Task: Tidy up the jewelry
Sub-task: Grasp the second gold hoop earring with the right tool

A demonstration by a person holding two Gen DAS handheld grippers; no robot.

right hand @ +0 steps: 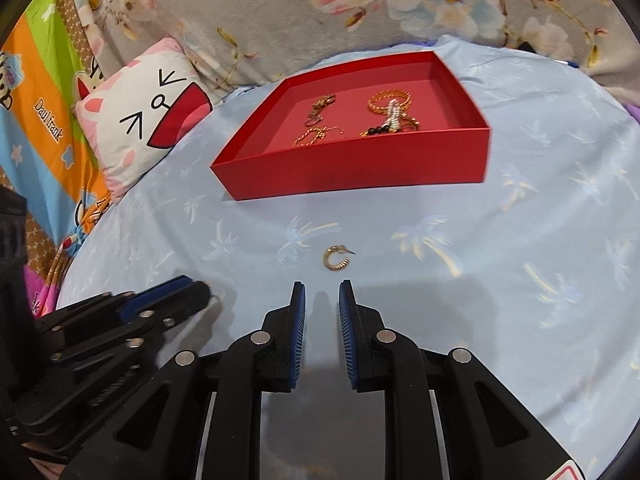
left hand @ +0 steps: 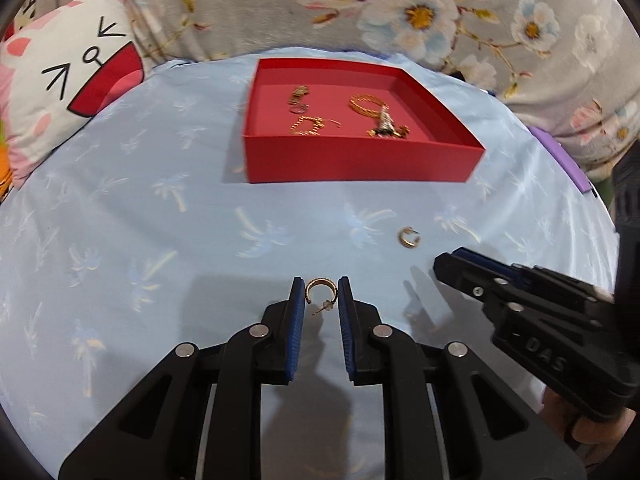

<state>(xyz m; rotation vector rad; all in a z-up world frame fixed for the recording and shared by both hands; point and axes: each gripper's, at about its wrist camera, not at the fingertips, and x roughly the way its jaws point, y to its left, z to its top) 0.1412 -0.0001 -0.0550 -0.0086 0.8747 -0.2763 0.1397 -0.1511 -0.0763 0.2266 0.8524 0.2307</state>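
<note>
A small gold hoop earring (left hand: 320, 292) with a thin post sits pinched between the blue ribbed pads (left hand: 295, 312) of the left gripper (left hand: 321, 294), raised a little above the cloth, to judge by the shadow under it. Its twin, a second gold hoop earring (right hand: 335, 258), lies loose on the pale blue cloth (right hand: 520, 320) just ahead of the right gripper (right hand: 322, 296), whose jaws stand narrowly apart with nothing between them.

The step in hand looks like carrying the held hoop to the red box (left hand: 360, 162), with 1 piece left to collect. The next move calls for a steady pinch, since the hoop is slim, hard and curved and could twist or slip from the pads, then a lift over the box's near wall before letting go.

The box is a shallow, matte cardboard tray with straight walls. Inside lie a twisted gold bangle (right hand: 390, 100), a fine gold chain (right hand: 314, 136), a rhinestone piece beside dark beads (right hand: 392, 118) and a small bronze-toned charm (left hand: 299, 98). The cloth is smooth, printed with faint palm trees. Behind it are a soft cat-face cushion (right hand: 148, 120) and a grey floral blanket (left hand: 420, 8).
</note>
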